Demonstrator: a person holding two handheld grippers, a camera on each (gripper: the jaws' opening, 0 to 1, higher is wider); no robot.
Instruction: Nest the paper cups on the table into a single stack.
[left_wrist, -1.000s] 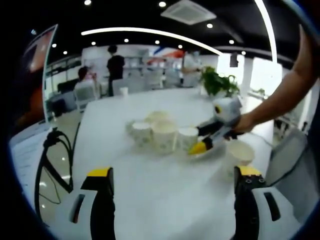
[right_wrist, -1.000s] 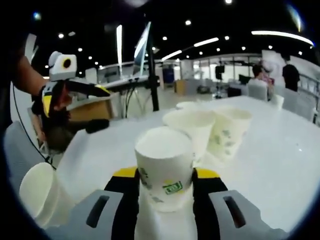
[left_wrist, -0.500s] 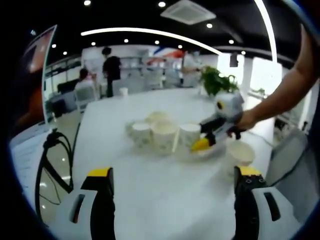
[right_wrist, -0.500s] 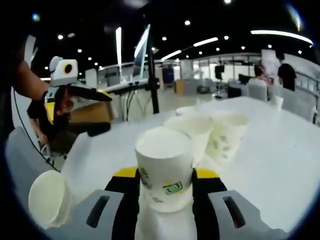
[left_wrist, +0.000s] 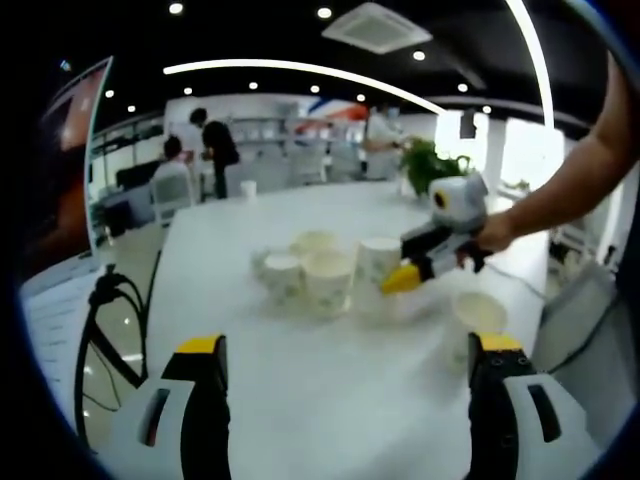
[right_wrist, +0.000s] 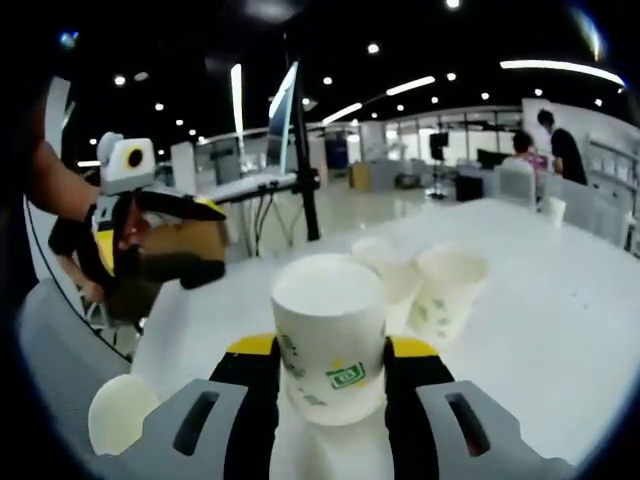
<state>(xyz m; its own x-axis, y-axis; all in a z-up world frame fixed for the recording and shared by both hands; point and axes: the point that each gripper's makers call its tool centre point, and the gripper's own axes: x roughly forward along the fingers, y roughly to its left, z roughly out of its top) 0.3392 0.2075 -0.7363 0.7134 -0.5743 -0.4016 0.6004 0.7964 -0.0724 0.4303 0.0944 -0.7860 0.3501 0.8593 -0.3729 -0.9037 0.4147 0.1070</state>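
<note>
In the left gripper view my left gripper (left_wrist: 348, 375) stands wide open over the white table (left_wrist: 330, 390), grasping nothing. Ahead, my right gripper (left_wrist: 412, 268) carries a cup (left_wrist: 377, 264) just beside the cluster of cups (left_wrist: 303, 270); another cup (left_wrist: 479, 314) sits apart at right. People (left_wrist: 213, 150) stand far off, blurred.

In the right gripper view my right gripper (right_wrist: 330, 362) is clenched on the cup (right_wrist: 329, 335), its base hidden between the jaws. Two cups (right_wrist: 425, 285) stand beyond, one (right_wrist: 119, 424) lower left, cut off. My left gripper (right_wrist: 190, 240) shows at left, jaws apart.
</note>
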